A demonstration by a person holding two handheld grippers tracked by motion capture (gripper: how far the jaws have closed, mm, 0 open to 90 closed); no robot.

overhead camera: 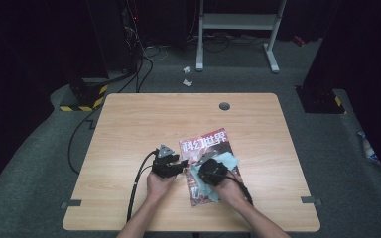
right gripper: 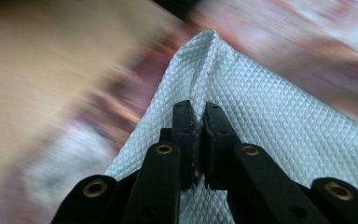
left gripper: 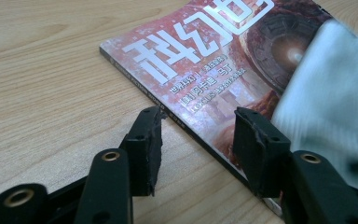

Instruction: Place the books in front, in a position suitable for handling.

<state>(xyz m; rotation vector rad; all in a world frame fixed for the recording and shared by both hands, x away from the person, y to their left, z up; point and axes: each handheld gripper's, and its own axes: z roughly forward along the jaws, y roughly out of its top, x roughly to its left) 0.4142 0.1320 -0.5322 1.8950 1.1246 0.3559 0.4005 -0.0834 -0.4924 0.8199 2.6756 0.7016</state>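
Note:
A red magazine (overhead camera: pixel 206 144) with large white characters lies on the wooden table (overhead camera: pixel 144 124), right of centre. On its lower half rests a pale blue-white quilted cloth (overhead camera: pixel 229 161). My left gripper (overhead camera: pixel 182 164) sits low at the magazine's left edge. In the left gripper view its jaws stand apart across the magazine (left gripper: pixel 200 60) spine, one pad over bare wood and one over the cover, pressing on nothing; my left gripper (left gripper: pixel 198 123) is open, with the cloth (left gripper: pixel 331 93) at the right. My right gripper (right gripper: pixel 197 109) is shut on a raised fold of the cloth (right gripper: pixel 270 107), above the magazine (overhead camera: pixel 204 168).
A round cable hole (overhead camera: pixel 224 105) is at the table's far edge. Cables trail from both grippers toward the front edge (overhead camera: pixel 136 188). Beyond the table stand a white metal frame (overhead camera: pixel 238 22), dark stands, and paper scraps (overhead camera: pixel 187 82) on the grey floor.

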